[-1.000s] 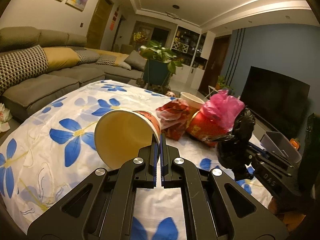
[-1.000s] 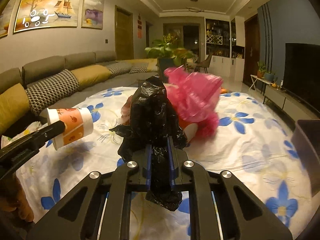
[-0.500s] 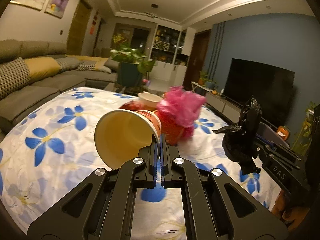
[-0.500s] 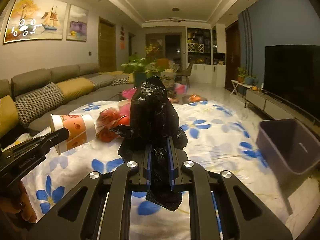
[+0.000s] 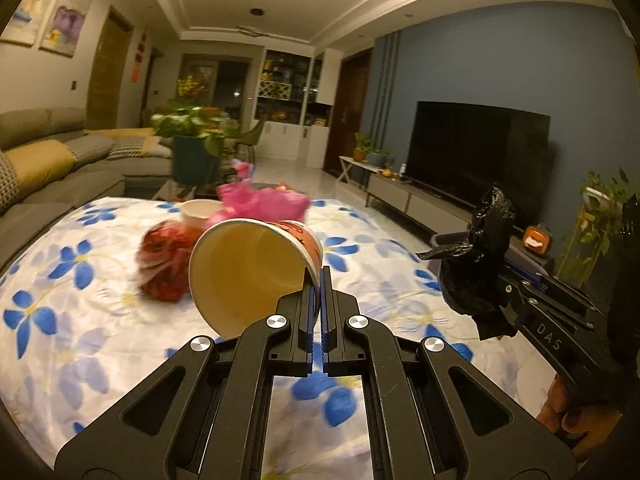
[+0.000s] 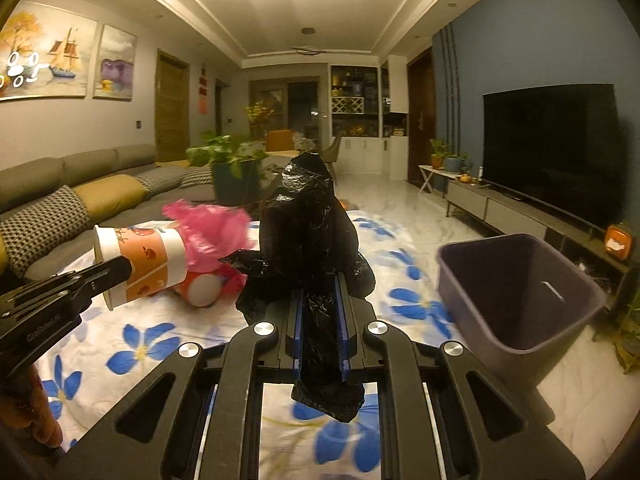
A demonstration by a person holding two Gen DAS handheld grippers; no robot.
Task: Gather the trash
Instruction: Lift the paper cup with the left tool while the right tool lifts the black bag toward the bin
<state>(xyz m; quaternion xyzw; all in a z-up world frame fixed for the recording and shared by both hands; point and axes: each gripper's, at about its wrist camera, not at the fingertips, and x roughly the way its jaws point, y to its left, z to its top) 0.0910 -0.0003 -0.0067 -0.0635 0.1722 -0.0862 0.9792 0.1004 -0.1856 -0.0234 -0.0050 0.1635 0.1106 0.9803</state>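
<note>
Wide living room under warm ceiling light: a grey sofa (image 6: 80, 184) runs along nine o'clock, a dark television (image 6: 556, 152) fills the blue wall at three o'clock, and a potted plant (image 6: 232, 168) stands at twelve, past the far edge of the work surface. That surface is a table draped in a white cloth with blue flowers (image 5: 80, 320), spreading across the lower half of both views.

Just off the cloth's right edge, at four o'clock in the right wrist view, sits a grey bin (image 6: 520, 292), mouth open and tilted toward the camera, pale floor around it.

On the cloth at eleven o'clock lies a heap of litter: a pink plastic bag (image 6: 208, 224), a red crumpled wrapper (image 5: 164, 264) and a pale bowl (image 5: 196, 210) behind it, all blurred.

Now the held pieces. The right gripper (image 6: 318, 280) is pinching a black plastic bag (image 6: 308, 220), crinkled and glossy, bunched above the fingers and dangling below them, lifted clear of the cloth. The left gripper (image 5: 316, 276) is pressed together on the rim of a paper cup (image 5: 248, 268), lying sideways in the air, open mouth toward the camera, orange print on its outer wall, pale inside.

The two grippers ride side by side, cup at nine o'clock from the black bag, a clear gap between them. The bin stands near the bag at three o'clock, nothing between.
</note>
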